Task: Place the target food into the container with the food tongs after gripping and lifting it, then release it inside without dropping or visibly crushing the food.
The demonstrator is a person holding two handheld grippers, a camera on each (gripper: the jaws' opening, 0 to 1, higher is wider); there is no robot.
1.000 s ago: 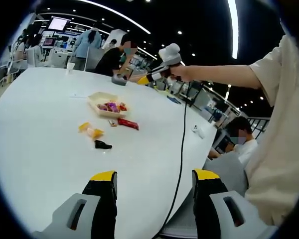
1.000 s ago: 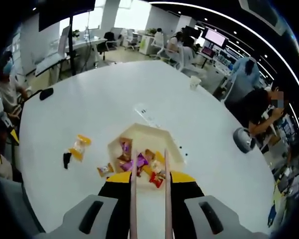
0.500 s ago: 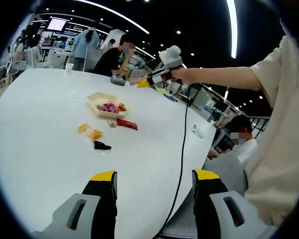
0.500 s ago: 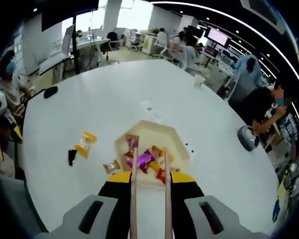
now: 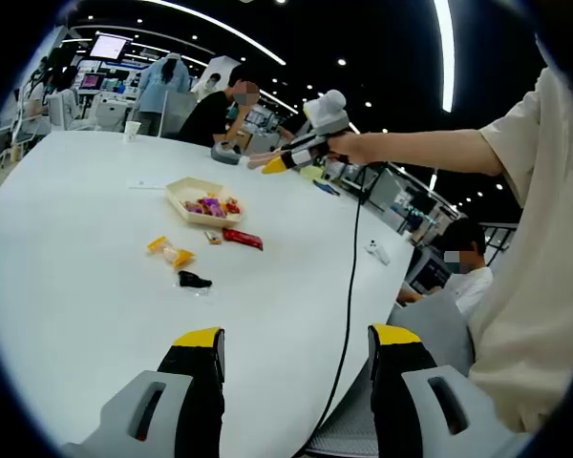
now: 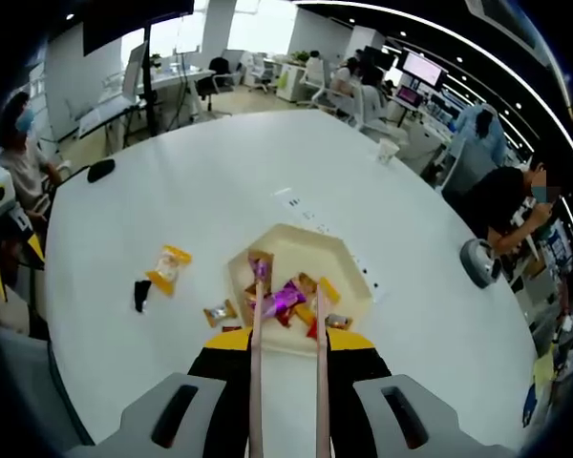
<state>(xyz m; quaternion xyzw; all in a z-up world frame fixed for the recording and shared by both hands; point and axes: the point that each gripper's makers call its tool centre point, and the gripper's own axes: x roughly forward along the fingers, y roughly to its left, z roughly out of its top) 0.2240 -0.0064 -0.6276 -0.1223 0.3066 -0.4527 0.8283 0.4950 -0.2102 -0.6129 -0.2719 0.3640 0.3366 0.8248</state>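
Note:
A cream hexagonal container [image 6: 296,235] with several wrapped snacks sits on the white table [image 6: 172,200]. My right gripper [image 6: 289,339] is shut on the food tongs [image 6: 256,382], whose two arms stand apart and reach over the container's near edge. I cannot make out any food between the tong tips. Left of the container lie a small packet [image 6: 220,312], a yellow packet [image 6: 167,267] and a black piece [image 6: 140,294]. From the left gripper view, the right gripper [image 5: 279,162] hangs high above the container [image 5: 186,187], and a red packet [image 5: 243,238] lies beside it. My left gripper [image 5: 296,336] is open and holds nothing.
A paper cup [image 6: 390,153], a grey object [image 6: 476,262] and a black object [image 6: 100,170] sit near the table's edges. A black cable [image 5: 349,286] hangs from the right gripper across the table. People sit around the table and at desks behind.
The right gripper has drawn back a little and tipped down toward the container, which now sits slightly farther out along the tongs. The left gripper has stayed put.

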